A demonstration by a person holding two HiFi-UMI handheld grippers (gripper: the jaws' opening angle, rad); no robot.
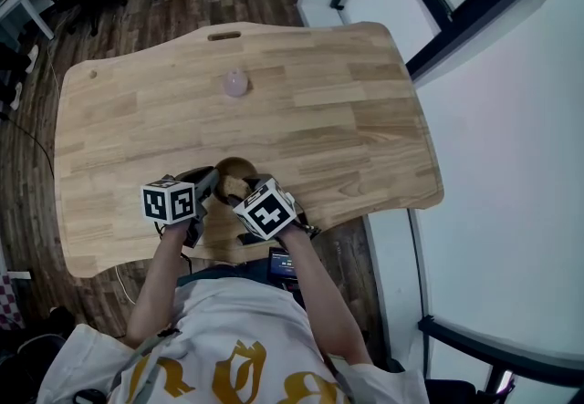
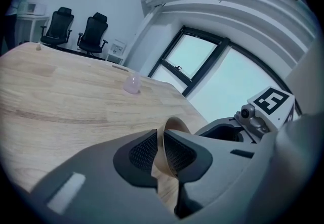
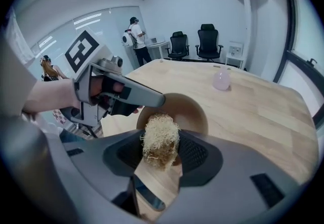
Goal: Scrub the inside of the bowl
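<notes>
A brown wooden bowl sits near the front edge of the table. Its thin rim is pinched between the jaws of my left gripper, which is shut on it from the left side. My right gripper is shut on a pale yellow fibrous scrubber. The scrubber hangs at the near rim of the bowl, over its inside. In the head view both grippers meet at the bowl, and their marker cubes hide part of it.
A small pink translucent cup stands farther back on the wooden table. A dark phone-like device lies at the table's front edge by my body. Office chairs and people stand beyond the table.
</notes>
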